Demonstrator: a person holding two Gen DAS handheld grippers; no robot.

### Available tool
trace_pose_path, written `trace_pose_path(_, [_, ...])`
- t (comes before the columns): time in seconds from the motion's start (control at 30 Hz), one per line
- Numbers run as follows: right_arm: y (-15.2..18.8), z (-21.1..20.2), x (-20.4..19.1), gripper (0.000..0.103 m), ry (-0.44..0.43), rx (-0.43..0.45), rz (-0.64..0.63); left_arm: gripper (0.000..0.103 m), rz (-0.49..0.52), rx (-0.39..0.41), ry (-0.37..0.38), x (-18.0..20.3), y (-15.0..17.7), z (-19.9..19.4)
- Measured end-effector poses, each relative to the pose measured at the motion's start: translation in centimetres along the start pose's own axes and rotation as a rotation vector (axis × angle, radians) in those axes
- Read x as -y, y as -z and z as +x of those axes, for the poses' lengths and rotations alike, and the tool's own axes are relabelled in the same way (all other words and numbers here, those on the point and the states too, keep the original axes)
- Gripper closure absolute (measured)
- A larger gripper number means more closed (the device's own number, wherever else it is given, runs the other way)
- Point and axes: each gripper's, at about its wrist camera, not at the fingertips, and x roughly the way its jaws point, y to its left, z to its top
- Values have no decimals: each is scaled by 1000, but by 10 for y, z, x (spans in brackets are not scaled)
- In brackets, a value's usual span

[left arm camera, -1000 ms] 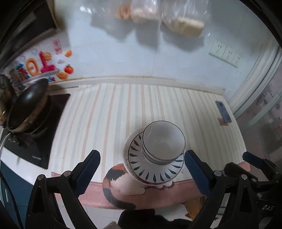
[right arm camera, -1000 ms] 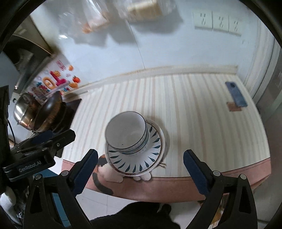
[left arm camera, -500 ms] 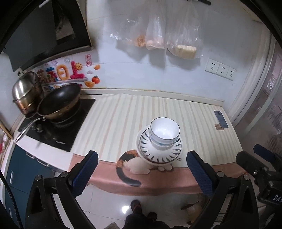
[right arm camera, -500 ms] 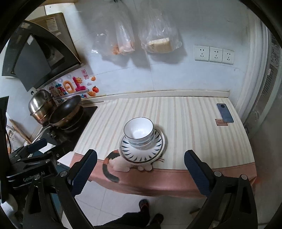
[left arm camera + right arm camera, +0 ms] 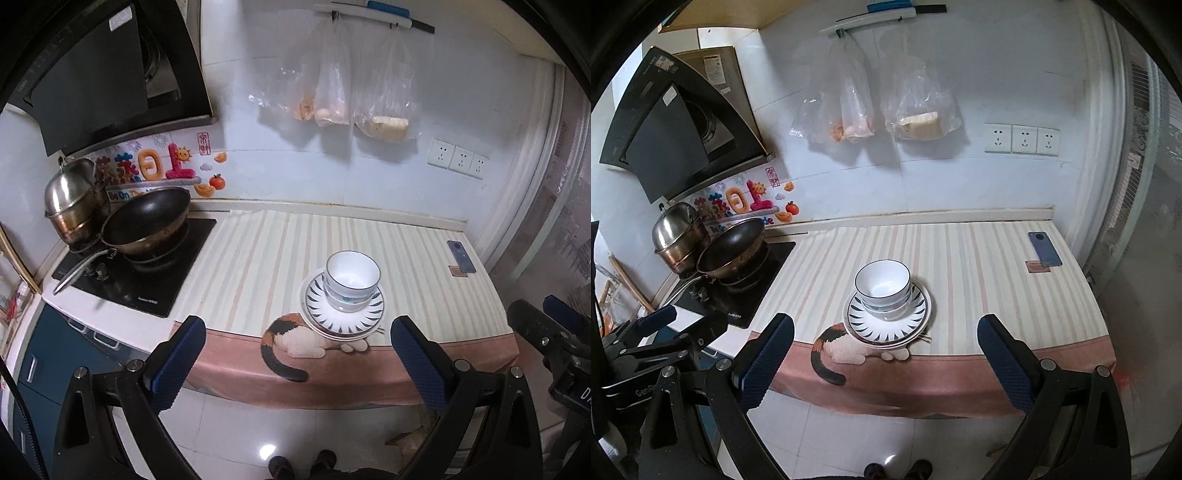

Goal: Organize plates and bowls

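White bowls (image 5: 351, 275) are nested on a stack of blue-patterned plates (image 5: 317, 310) near the front edge of the striped counter; the bowls (image 5: 882, 282) and plates (image 5: 916, 306) also show in the right wrist view. My left gripper (image 5: 299, 363) is open and empty, held back from the counter over the floor. My right gripper (image 5: 886, 360) is open and empty too, likewise well short of the stack. The right gripper's body shows at the right edge of the left wrist view (image 5: 554, 332).
A black wok (image 5: 147, 219) and a steel pot (image 5: 74, 199) sit on the induction hob (image 5: 147, 280) at the left. A phone (image 5: 461, 255) lies at the counter's far right. Plastic bags (image 5: 332, 96) hang on the wall. The cloth's cat print (image 5: 295, 339) hangs over the front edge.
Both grippers have pulled back and up from the stack, which now looks smaller and farther away. The bowls and plates have not moved.
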Motion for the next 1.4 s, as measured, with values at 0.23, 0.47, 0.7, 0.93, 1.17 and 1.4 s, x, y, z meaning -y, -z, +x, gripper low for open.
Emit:
trace_pose_path(0.23, [11,-7,-2,1,30,4,20,0,30,63,-37,-4,9,-21])
trace_pose_path(0.47, [18,-11,-8,1,36,10,23,0,34,61,-49,-10,16,-26])
trace_pose_path(0.7, [26,-15,-14,1,35,5,12,0,22,51,-51,-18,22,-30])
trace_pose_path(0.93, [29,-17,-20,1,33,-9,7,0,18,43,-47,-21,26,-31])
trace_pose_path(1.17, [29,-16,-20,1,41,-9,1,0,16,44,-47,-22,27,-32])
trace_pose_path(1.4, [27,-15,-19,1,51,-8,-10,0,12,58,-49,-20,28,-35])
